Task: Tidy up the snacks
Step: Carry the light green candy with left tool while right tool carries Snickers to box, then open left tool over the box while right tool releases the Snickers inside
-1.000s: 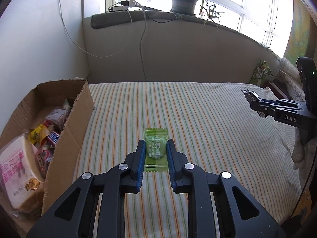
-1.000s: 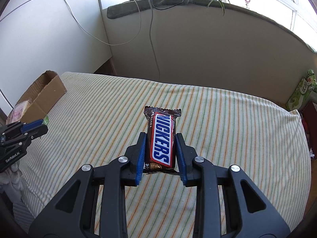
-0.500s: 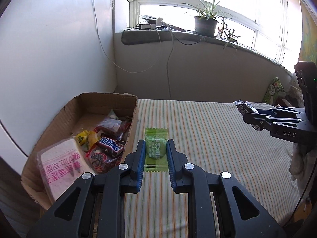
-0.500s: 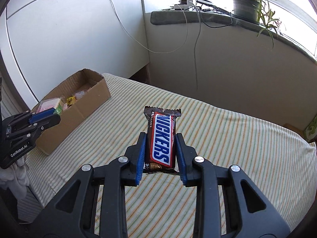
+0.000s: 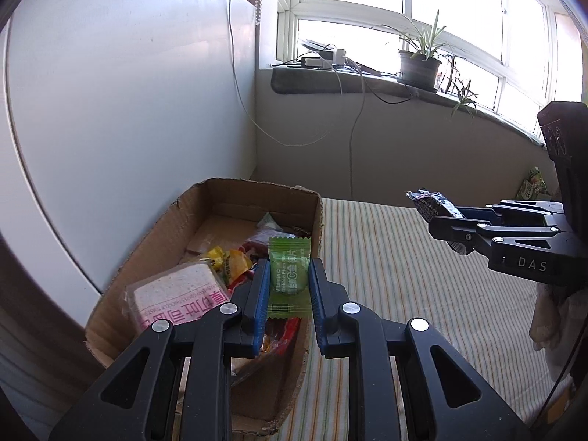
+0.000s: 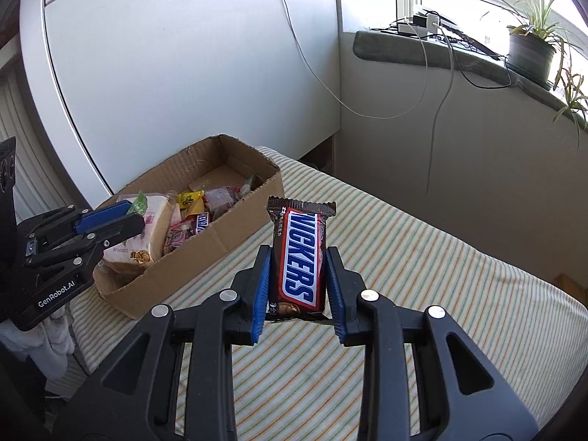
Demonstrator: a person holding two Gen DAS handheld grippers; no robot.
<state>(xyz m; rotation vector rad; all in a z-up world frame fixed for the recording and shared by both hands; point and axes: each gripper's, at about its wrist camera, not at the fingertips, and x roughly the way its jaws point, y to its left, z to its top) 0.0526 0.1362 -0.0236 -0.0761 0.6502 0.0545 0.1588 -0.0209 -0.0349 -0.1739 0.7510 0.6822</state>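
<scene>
My left gripper (image 5: 288, 275) is shut on a green candy packet (image 5: 288, 275) and holds it in the air above the near right part of the open cardboard box (image 5: 224, 198). The box holds several snacks, among them a pink-labelled bread pack (image 5: 176, 299). My right gripper (image 6: 297, 264) is shut on a Snickers bar (image 6: 299, 257), held upright above the striped cloth (image 6: 422, 294), to the right of the box (image 6: 220, 235). In the left wrist view the right gripper (image 5: 455, 226) shows at right; in the right wrist view the left gripper (image 6: 125, 217) hangs over the box.
The striped cloth (image 5: 386, 257) covers a table. A white wall panel (image 5: 128, 110) stands behind the box. A windowsill with a potted plant (image 5: 420, 64) and cables runs along the back. A green packet (image 5: 531, 183) lies at far right.
Both grippers have moved left toward the box with their snacks. The left gripper went from above the cloth to above the box. The right gripper came closer to the box.
</scene>
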